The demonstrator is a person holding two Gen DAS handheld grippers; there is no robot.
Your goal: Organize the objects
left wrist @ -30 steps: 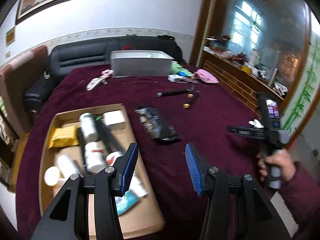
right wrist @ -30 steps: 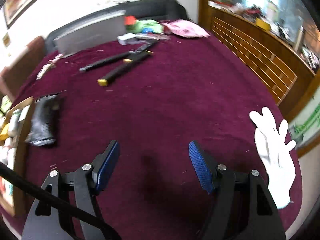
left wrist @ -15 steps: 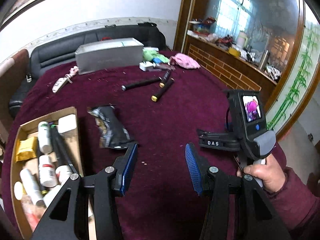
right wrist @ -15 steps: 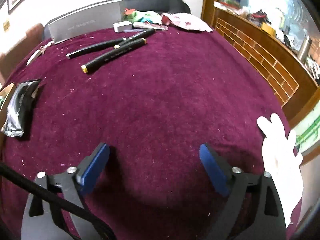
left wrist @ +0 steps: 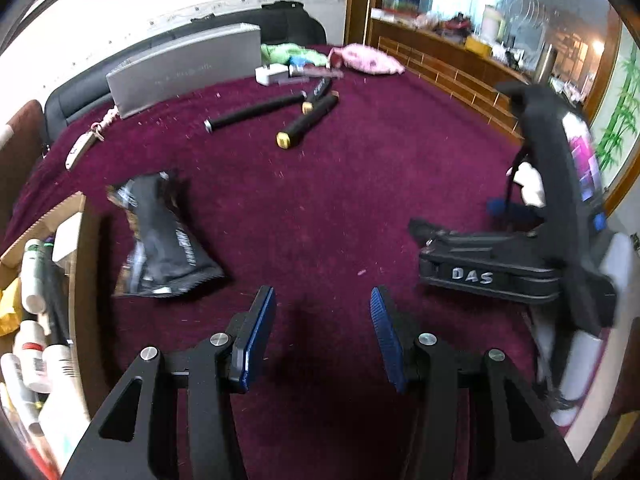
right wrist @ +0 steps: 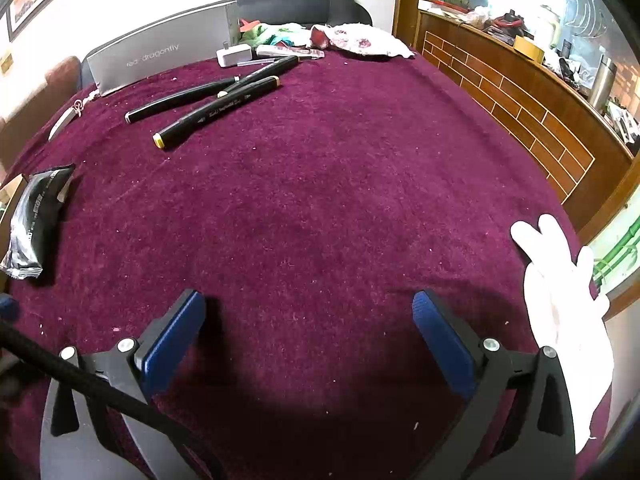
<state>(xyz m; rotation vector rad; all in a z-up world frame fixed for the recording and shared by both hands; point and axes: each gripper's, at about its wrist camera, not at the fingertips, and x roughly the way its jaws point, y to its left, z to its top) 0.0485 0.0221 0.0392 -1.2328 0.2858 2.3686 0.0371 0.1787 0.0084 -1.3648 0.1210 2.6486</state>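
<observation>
My left gripper (left wrist: pixel 322 332) is open and empty, low over the maroon cloth. A black foil packet (left wrist: pixel 164 240) lies just ahead to its left, beside a cardboard box (left wrist: pixel 78 264) holding several bottles and tubes. Three black markers (left wrist: pixel 304 122) lie farther out. My right gripper (right wrist: pixel 308 340) is open wide and empty over bare cloth. The markers (right wrist: pixel 216 110) lie far ahead to its left, and the packet (right wrist: pixel 34 220) is at its far left. The right gripper body (left wrist: pixel 520 268) shows at the right of the left wrist view.
A grey shoe box (right wrist: pixel 160 56), a white charger (right wrist: pixel 234 56), green and pink cloths (left wrist: pixel 364 60) and a small keychain (left wrist: pixel 86 142) lie along the far edge. A white glove (right wrist: pixel 564 292) lies at the right table edge. A wooden counter (right wrist: pixel 520 92) stands to the right.
The left gripper has swung right, away from the box, and come lower toward the cloth. The right gripper has opened wider and moved forward.
</observation>
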